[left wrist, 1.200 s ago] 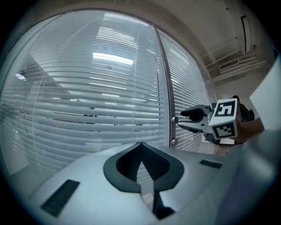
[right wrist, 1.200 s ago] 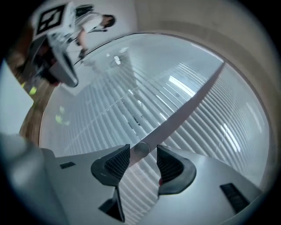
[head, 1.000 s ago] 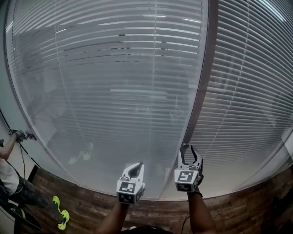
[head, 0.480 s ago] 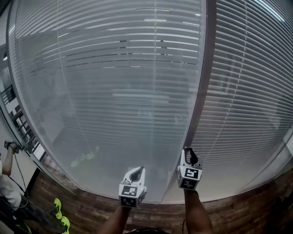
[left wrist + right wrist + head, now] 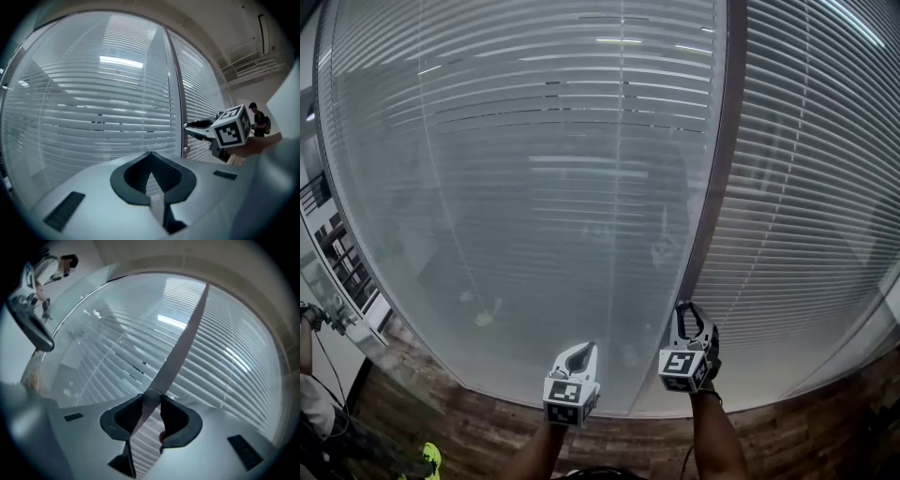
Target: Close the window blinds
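Note:
White slatted blinds (image 5: 534, 187) hang behind the glass panes, their slats partly turned. A dark mullion (image 5: 712, 187) divides the two panes. In the right gripper view a small round knob (image 5: 151, 398) sits at the foot of that mullion (image 5: 183, 348). My right gripper (image 5: 151, 400) has the knob between its jaw tips; the jaws are closing and both pads touch it. In the head view the right gripper (image 5: 687, 307) stands at the mullion's base. My left gripper (image 5: 578, 349) hovers beside it, shut and holding nothing, facing the glass (image 5: 151, 157).
A strip of wood-look wall (image 5: 487, 422) runs below the window. A person (image 5: 309, 412) with a yellow shoe (image 5: 431, 459) stands at the far left. Another person (image 5: 257, 119) shows far right in the left gripper view.
My right gripper's jaws have narrowed from wide open onto the knob, and it sits lower in the view. The left gripper barely moved. The person at the left has shifted towards the edge.

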